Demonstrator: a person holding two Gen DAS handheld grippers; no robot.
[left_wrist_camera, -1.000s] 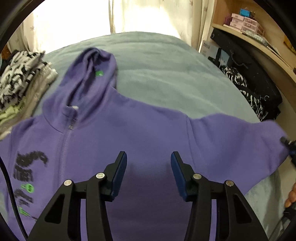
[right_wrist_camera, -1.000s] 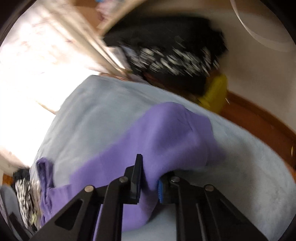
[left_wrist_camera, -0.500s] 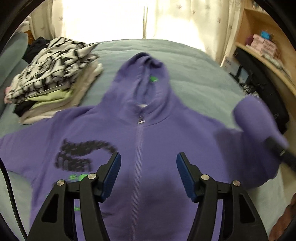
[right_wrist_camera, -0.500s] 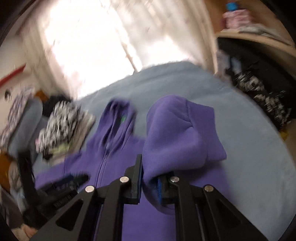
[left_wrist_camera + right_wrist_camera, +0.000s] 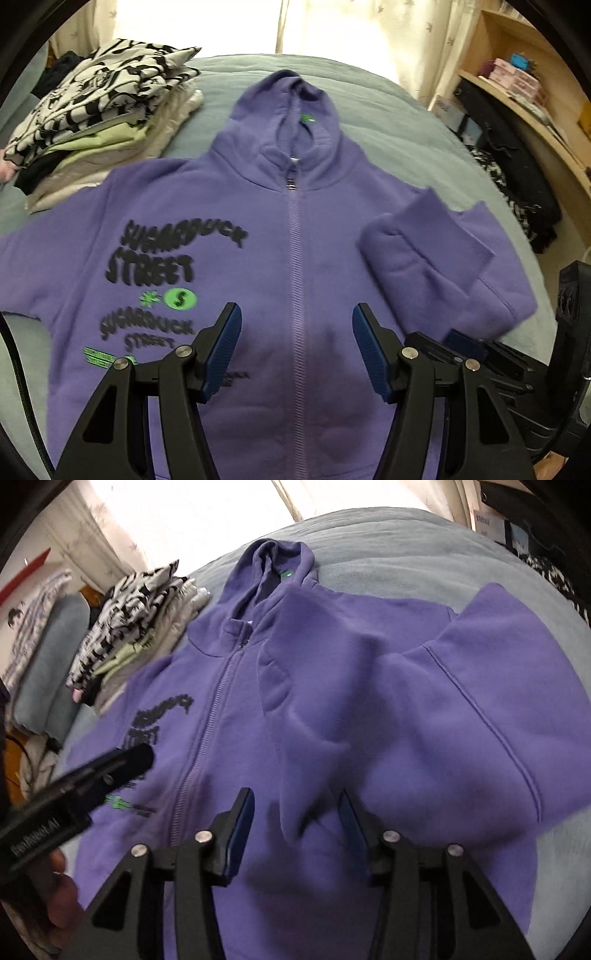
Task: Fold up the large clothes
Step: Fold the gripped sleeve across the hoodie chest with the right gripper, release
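A purple zip hoodie [image 5: 295, 236] with black and green lettering lies face up on the grey-blue bed [image 5: 388, 110], hood toward the window. Its sleeve [image 5: 424, 254] is folded in over the chest on the right of the zip. My left gripper [image 5: 297, 347] hovers open over the lower zip with nothing between its fingers. My right gripper [image 5: 297, 823] is over the folded sleeve [image 5: 369, 686]; its jaws are opening, and a ridge of sleeve cloth rises between the pads without being pressed. Each gripper shows in the other's view, the right gripper [image 5: 476, 350] and the left gripper [image 5: 107, 768].
A stack of folded clothes [image 5: 99, 110] sits at the bed's far left, next to the hoodie's other sleeve. A wooden shelf [image 5: 517, 85] and a heap of dark clothes [image 5: 517, 177] line the right side. A person's hand [image 5: 62, 904] holds the left gripper. Curtains hang behind the bed.
The right gripper carried the sleeve from the bed's right side across onto the chest, then opened and let it go. The left gripper moved over the zip and widened slightly.
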